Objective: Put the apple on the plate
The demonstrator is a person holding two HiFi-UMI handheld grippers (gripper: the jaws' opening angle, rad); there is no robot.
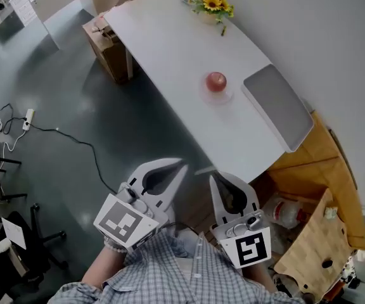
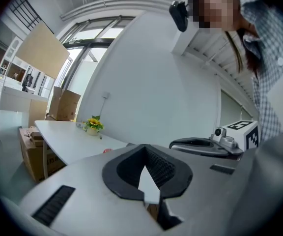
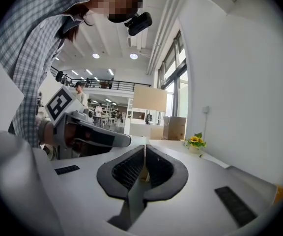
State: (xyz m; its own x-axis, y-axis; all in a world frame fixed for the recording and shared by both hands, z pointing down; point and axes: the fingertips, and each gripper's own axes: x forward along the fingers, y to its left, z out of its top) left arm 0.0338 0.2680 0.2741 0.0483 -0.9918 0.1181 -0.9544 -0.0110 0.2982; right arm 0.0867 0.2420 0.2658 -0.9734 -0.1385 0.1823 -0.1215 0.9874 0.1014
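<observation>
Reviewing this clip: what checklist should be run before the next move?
1. Left gripper shut, empty: ok.
2. Right gripper shut, empty: ok.
3. Round red apple visible on the long white table: ok.
4. Pale round plate under the apple: cannot tell, only a faint ring shows.
5. Grippers over the table: not ok, both are held off its near edge.

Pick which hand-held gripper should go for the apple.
Right, probably. The right hand-held gripper sits by the near edge of the table, almost in line with the apple. The left hand-held gripper hangs over the floor, further aside. Both are shut and empty.
</observation>
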